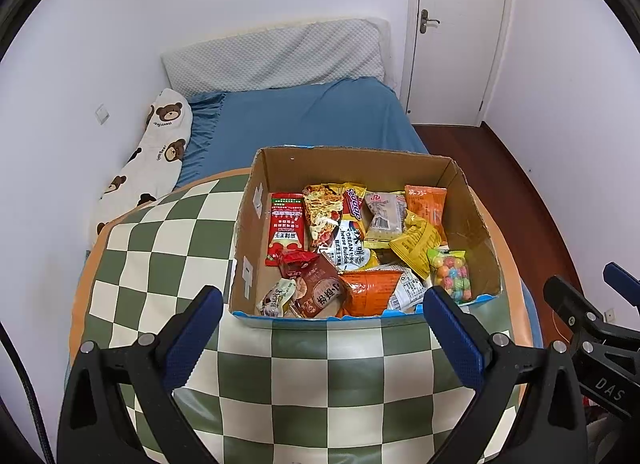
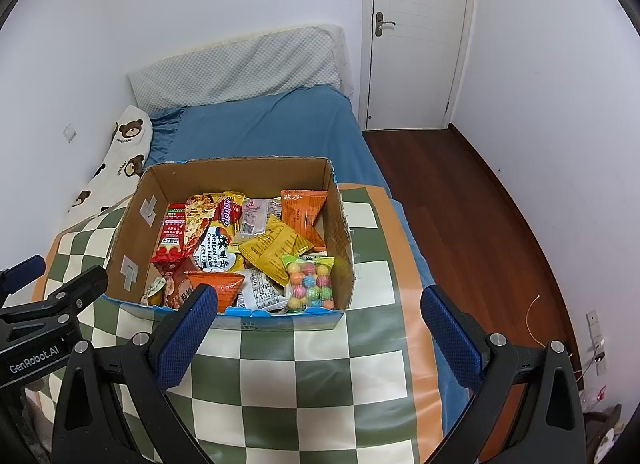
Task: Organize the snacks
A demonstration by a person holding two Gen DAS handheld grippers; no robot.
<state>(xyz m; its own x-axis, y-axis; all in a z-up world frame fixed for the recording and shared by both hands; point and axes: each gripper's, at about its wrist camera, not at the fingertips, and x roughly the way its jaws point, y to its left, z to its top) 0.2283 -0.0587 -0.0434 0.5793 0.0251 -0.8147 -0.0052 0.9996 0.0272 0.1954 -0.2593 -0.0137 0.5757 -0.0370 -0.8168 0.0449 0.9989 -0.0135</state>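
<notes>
Cardboard snack box [image 1: 476,219] beyond left gripper [image 1: 322,312] (spread wide).

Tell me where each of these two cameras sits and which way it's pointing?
Left wrist: on the left hand-held gripper, looking forward and down at the snack box on the checkered mat; its own open blue fingers show, with the right hand-held gripper at the right edge.
Right wrist: on the right hand-held gripper, facing the same box from further right; its own open fingers show, with the left hand-held gripper at the left edge.
Shared: box, mat, bed, door.
</notes>
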